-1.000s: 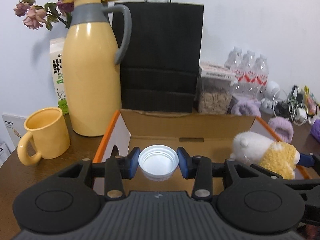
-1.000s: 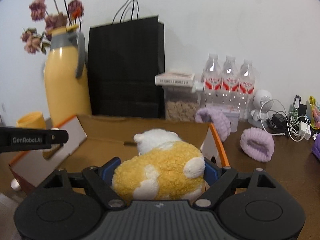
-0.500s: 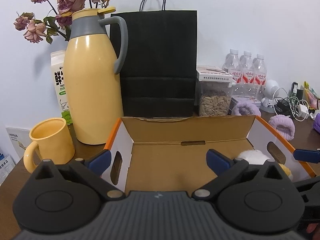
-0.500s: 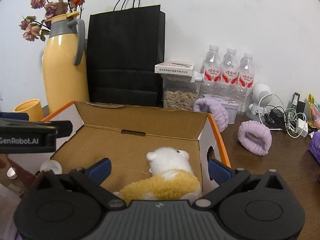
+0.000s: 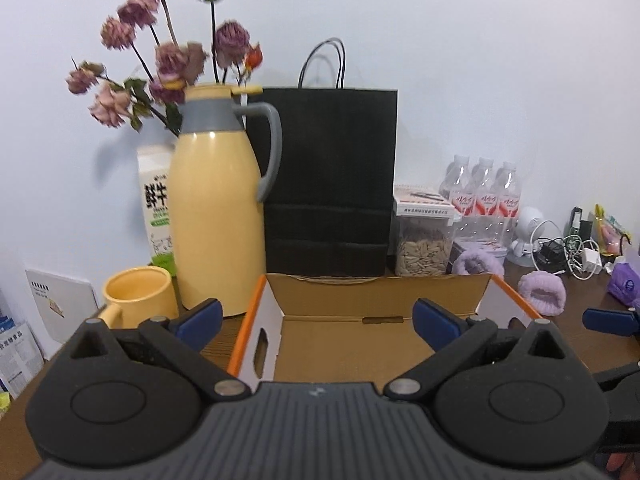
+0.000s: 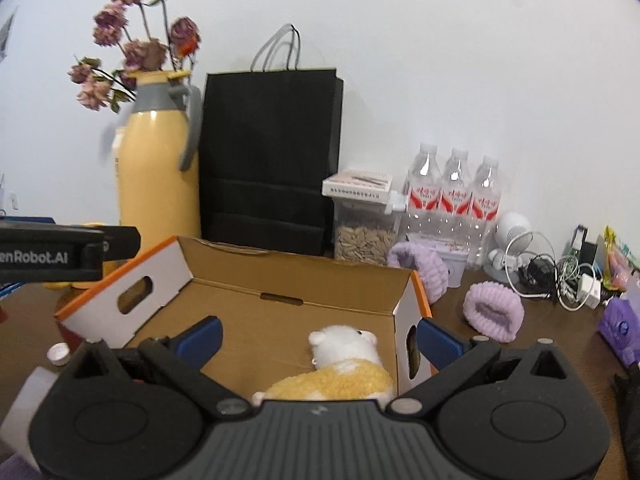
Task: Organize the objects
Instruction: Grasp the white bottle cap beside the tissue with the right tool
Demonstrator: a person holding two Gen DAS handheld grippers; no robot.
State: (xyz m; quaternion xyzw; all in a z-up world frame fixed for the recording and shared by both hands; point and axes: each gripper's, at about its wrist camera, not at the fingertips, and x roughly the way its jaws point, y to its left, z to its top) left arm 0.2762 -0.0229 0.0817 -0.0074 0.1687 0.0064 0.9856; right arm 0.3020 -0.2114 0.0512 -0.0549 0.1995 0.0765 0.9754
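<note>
Since 1 s ago both grippers let go: white cap gone from between the left gripper's [image 5: 318,318] pads, plush toy [image 6: 340,368] dropped out of the right gripper [image 6: 318,338] and now lies in the cardboard box [image 6: 288,276]. Both views also sit back and higher vs. the box.

Writing: "enRobot.AI" in white on the left gripper's black side, seen at left edge of right wrist view. Milk carton [image 5: 156,208] behind the yellow thermos [image 5: 218,216] has black characters and a green band, not readable. Water bottles [image 6: 454,196] carry red/white labels, text too small.

Tools: left jaws spread full, nothing between, touching nothing. Right jaws same, wide apart, toy below and clear of the pads.

Toy: in box's right-hand end, near the wall with the handle slot; lying down, white head toward box's far wall, yellow body toward camera, long axis approx. front-to-back. A small white cap [image 6: 59,353] sits on the table [image 6: 452,320] outside box's left wall.
</note>
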